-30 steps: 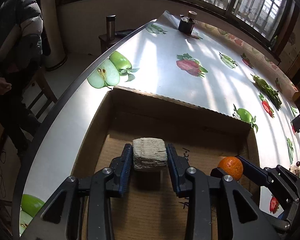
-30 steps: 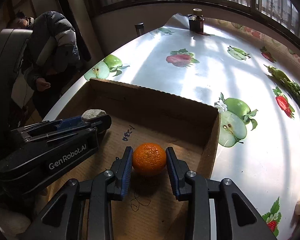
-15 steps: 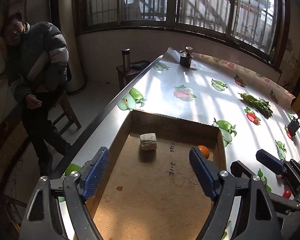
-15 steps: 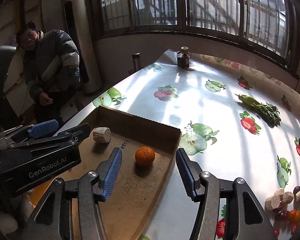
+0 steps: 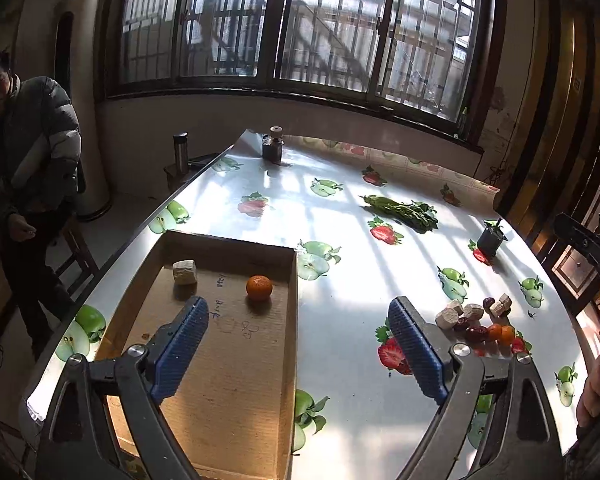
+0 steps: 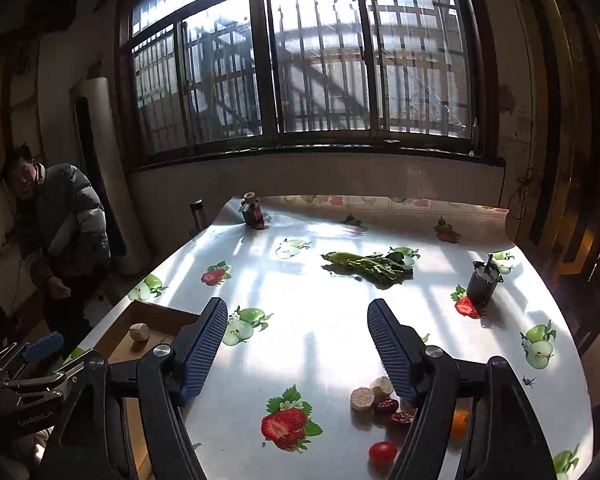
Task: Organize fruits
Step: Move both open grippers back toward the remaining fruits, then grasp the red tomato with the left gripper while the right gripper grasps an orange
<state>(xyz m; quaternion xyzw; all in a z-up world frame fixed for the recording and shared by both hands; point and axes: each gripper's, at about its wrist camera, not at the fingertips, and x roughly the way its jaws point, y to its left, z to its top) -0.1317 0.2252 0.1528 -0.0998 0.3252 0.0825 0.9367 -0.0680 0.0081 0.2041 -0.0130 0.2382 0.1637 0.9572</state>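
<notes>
A shallow cardboard box (image 5: 293, 292) lies at the table's left edge. An orange mandarin (image 5: 259, 287) and a pale block (image 5: 185, 271) lie inside it. My left gripper (image 5: 300, 348) is open and empty, raised above the box's near right side. My right gripper (image 6: 298, 344) is open and empty, high over the table. A pile of fruit pieces (image 5: 476, 320) lies at the right: pale blocks (image 6: 370, 393), dark red dates (image 6: 394, 411), small oranges (image 6: 459, 420) and a cherry tomato (image 6: 382, 451). The box also shows in the right wrist view (image 6: 156, 314).
The table wears a glossy cloth printed with apples and strawberries. A bunch of green vegetables (image 5: 400, 210) lies mid-table. A dark cup (image 5: 490, 240) stands at the right, a small bottle (image 5: 272, 146) at the far end. A person in a puffer jacket (image 5: 24, 168) sits left.
Both grippers let go of the pale block and the mandarin in the box, opened wide, and pulled back and up. The right one swung toward the fruit pile.
</notes>
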